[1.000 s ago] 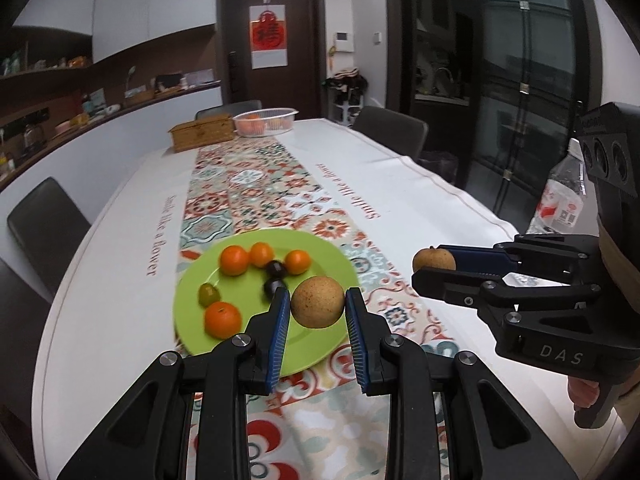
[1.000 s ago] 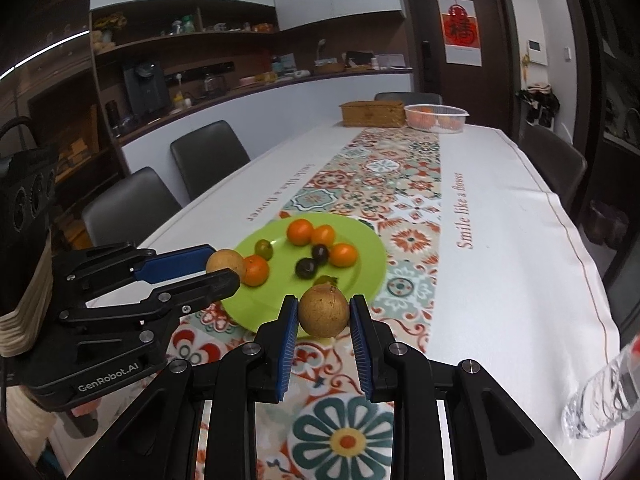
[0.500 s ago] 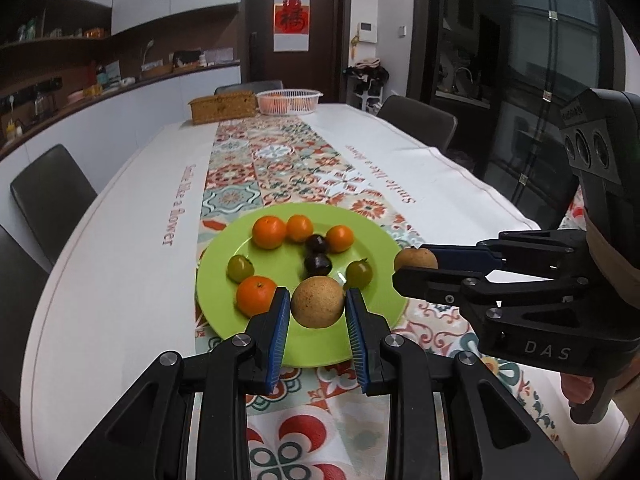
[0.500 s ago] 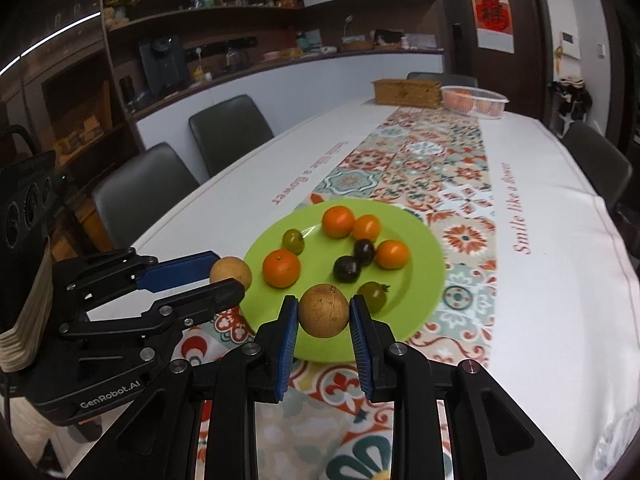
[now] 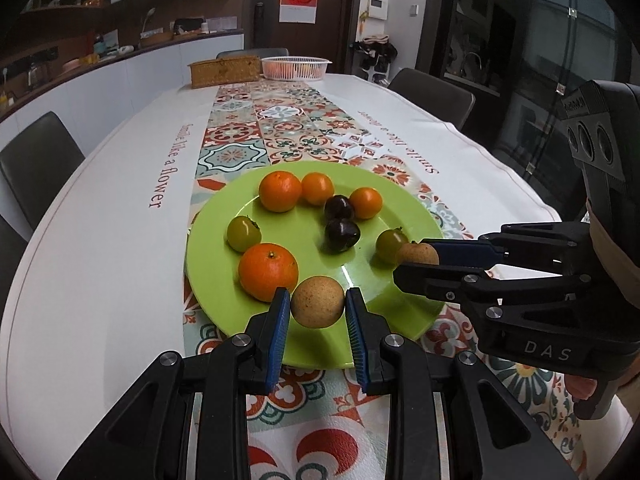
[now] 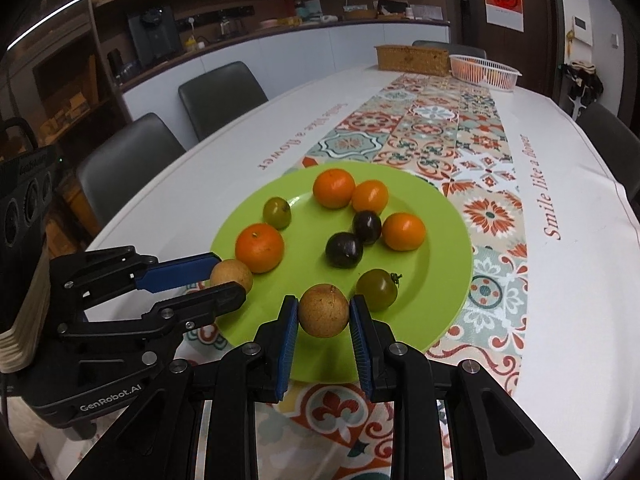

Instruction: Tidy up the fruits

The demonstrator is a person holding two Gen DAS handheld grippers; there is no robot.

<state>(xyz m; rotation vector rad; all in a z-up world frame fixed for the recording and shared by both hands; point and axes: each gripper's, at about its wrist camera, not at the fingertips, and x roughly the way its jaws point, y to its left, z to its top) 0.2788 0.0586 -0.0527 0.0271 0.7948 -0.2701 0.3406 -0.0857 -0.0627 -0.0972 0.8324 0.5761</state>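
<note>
Fruits are what I am sorting, and from my remote seat the biggest thing I see is the long table [image 5: 100,240] under a white cloth with a patterned tile runner [image 5: 280,120] down its middle. On that runner sits the green plate [image 5: 224,280], carrying four oranges, two dark plums and two greenish tomatoes. One large orange [image 5: 268,272] lies near the plate's near-left rim; a green tomato [image 6: 376,290] rests toward its right side in my right wrist view.

My left gripper [image 5: 318,320] is clenched on a tan round fruit [image 5: 317,306], held above the plate's near rim, just beside the large orange. My right gripper [image 6: 323,322] is likewise clamped on a second tan fruit [image 6: 324,310], over the plate's near edge and close to the green tomato.

Far down the table stand a woven box [image 5: 224,72] and a white basket [image 5: 296,68], side by side.
</note>
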